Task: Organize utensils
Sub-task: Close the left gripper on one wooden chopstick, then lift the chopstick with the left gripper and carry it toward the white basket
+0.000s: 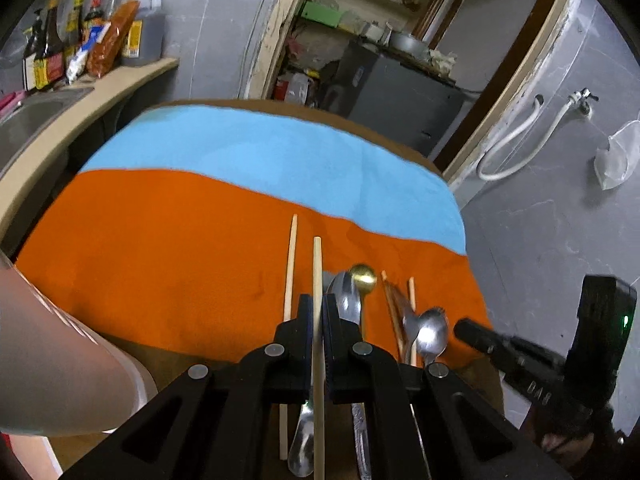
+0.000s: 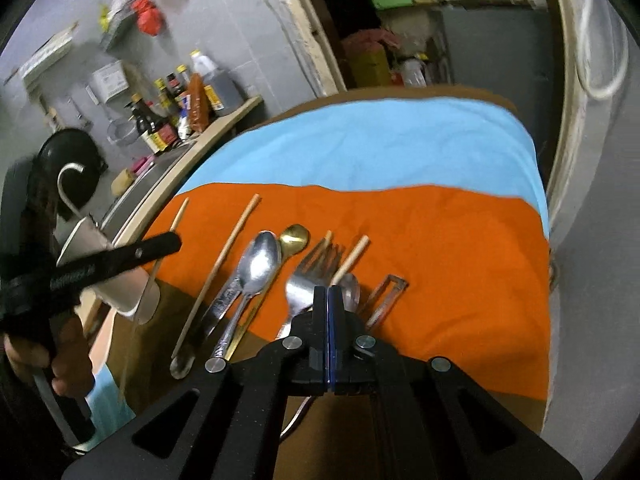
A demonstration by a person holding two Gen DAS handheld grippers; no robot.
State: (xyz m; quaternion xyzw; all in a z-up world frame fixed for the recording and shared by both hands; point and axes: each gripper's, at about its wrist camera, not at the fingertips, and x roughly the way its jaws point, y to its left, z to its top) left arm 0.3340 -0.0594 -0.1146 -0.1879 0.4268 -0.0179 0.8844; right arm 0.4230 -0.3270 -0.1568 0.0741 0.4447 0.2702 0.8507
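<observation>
Black linkage arms fill the lower part of both wrist views. We find the left gripper (image 1: 318, 308) clamped on a pale chopstick (image 1: 317, 264), which runs up between the two pads and reaches past them toward frame centre. We find the right gripper (image 2: 328, 300) closed pad to pad with nothing visible between them.

Utensils lie in a loose row across the near edge of the orange cloth (image 2: 440, 260), their handles running off it onto the brown table (image 2: 172, 320). In the right wrist view, left to right, we note a second chopstick (image 2: 178, 216), the held chopstick, a steel spoon (image 2: 258, 260), a gold spoon (image 2: 295, 236), a fork (image 2: 310, 276) just left of the right gripper's tips, a further chopstick (image 2: 352, 258), a smaller spoon (image 2: 352, 288) partly hidden behind the tips, and a rectangular metal frame (image 2: 388, 292) we cannot identify.

Clearance: the orange cloth right of the utensils is bare, as is the blue cloth (image 1: 260, 152) beyond it. The table ends at the right of frame against a grey wall; a counter edge with a sink (image 1: 28, 120) runs along the left.

Containers: a pale cup (image 2: 100, 256) sits at the table's left corner, and its contents are not visible to us. Sauce bottles (image 1: 52, 48) stand on the counter, upper left.
</observation>
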